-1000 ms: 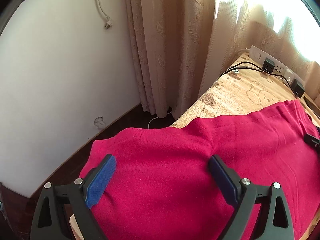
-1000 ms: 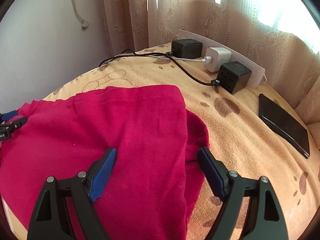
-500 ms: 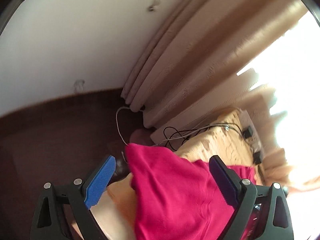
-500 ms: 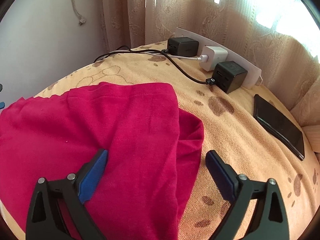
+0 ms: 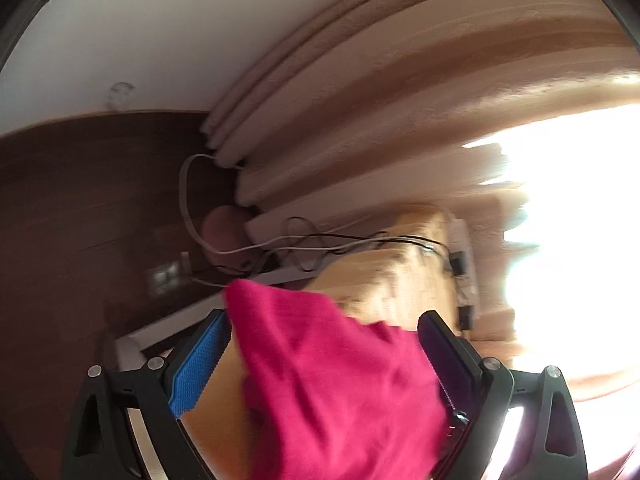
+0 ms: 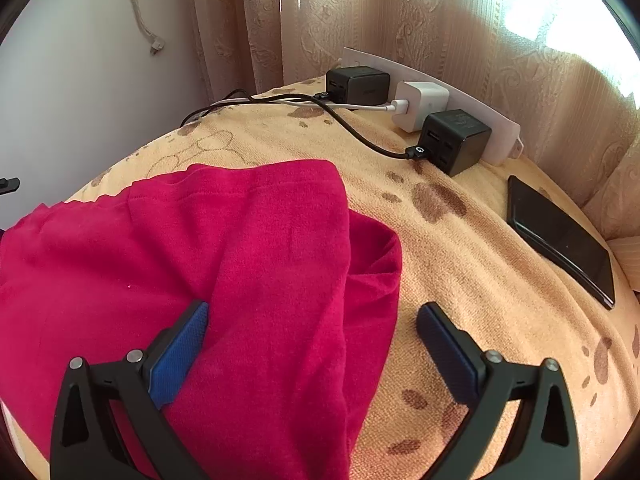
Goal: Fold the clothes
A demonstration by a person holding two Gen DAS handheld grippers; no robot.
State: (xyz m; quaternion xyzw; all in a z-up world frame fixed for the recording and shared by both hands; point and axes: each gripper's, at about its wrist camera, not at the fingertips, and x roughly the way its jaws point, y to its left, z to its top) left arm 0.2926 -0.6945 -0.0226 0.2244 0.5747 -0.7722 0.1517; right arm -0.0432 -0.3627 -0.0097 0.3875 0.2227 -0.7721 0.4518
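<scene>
L gripper [image 5: 324,356] has its jaws spread wide, gripping nothing, w/ the red garment [image 5: 340,384] running blurred between them from frame centre to the bottom edge. R gripper [image 6: 312,328] is also spread wide w/ nothing clamped; the red garment [image 6: 224,280] fills the lower left of the right wrist view on the tan blanket [image 6: 460,264], folded edge lying between the fingers. Power strip [image 6: 440,96] w/ chargers sits upper centre-right, black phone [image 6: 560,240] at right edge.

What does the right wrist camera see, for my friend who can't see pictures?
A red garment lies partly folded on a tan spotted blanket, with the open right hand-held gripper straddling its edge. Behind sit a power strip with chargers, a black phone and curtains.
</scene>
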